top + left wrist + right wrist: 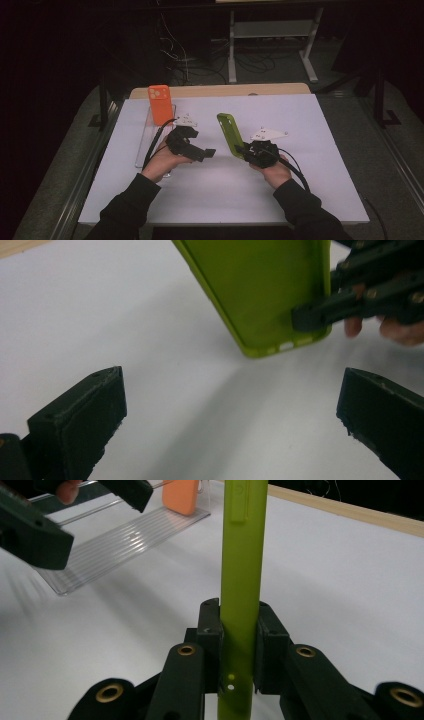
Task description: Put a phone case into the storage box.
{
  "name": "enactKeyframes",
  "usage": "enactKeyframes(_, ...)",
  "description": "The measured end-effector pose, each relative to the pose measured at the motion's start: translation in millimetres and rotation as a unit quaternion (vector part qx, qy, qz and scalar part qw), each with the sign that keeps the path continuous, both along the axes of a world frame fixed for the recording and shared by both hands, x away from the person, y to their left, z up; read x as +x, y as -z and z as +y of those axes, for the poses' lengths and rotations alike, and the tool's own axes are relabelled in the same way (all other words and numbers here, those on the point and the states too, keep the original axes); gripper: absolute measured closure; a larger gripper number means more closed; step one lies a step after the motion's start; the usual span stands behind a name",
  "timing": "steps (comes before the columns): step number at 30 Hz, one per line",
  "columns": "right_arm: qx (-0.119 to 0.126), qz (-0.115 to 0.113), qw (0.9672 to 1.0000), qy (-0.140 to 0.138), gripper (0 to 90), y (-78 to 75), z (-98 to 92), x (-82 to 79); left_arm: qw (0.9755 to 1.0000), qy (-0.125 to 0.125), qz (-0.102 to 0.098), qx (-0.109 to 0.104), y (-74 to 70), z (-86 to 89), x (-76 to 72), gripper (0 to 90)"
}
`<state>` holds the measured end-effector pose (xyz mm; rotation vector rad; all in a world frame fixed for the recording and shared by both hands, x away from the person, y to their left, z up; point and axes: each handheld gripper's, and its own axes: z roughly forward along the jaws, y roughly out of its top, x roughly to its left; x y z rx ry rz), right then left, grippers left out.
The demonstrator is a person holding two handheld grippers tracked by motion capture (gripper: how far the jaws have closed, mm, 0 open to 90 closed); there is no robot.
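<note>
A lime-green phone case (pixel 230 134) is held up off the white table, tilted, with my right gripper (pixel 246 150) shut on its lower edge. In the right gripper view the green case (pixel 241 580) stands edge-on between the two black pads (pixel 210 625). My left gripper (pixel 206 152) hovers just left of the case, open, with nothing between its jaws. The left gripper view looks at the hollow inside of the green case (pixel 260 287), with the right gripper's finger (pixel 320 312) clamped on its corner. An orange phone case (pixel 160 104) stands at the far left on a clear rack (pixel 150 135).
The white table top (pixel 300 130) spreads to the right and front of both hands. A wooden strip (pixel 220 91) runs along its far edge. Behind stand a white metal frame (pixel 270 30) and loose cables on the dark floor. The clear ribbed rack (pixel 115 545) lies at left.
</note>
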<state>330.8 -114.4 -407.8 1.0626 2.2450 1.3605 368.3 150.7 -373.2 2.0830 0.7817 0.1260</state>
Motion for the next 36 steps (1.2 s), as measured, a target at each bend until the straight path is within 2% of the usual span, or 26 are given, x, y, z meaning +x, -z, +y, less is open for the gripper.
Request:
enactKeyframes(3,0.001,-0.005,1.0,-0.002,76.1,-0.2,1.8,-0.7,0.9998,-0.004,0.0,-0.018,-3.4,-2.0,2.8,0.0)
enactKeyframes(14,0.01,-0.003,0.9998,-0.018,76.0,-0.8,15.4,-6.7,0.9982,-0.011,-0.008,-0.058,-9.5,-14.5,9.9,0.0)
enactKeyframes(27,0.018,-0.001,0.999,-0.042,76.1,-1.2,30.2,-13.5,0.9976,-0.004,-0.013,-0.068,-2.3,-17.6,9.6,0.0)
enactKeyframes(32,0.022,-0.004,0.9986,-0.049,76.1,-1.4,34.0,-14.7,0.9972,-0.007,-0.016,-0.073,-1.5,-18.5,9.1,0.0)
enactKeyframes(34,0.025,0.0,0.9986,-0.047,76.1,-2.1,35.0,-15.7,0.9968,-0.011,-0.011,-0.078,-1.0,-19.3,8.4,0.0)
enactKeyframes(36,0.026,0.0,0.9985,-0.047,76.1,-2.1,35.9,-16.1,0.9965,-0.012,-0.017,-0.081,-0.8,-19.2,9.3,0.0)
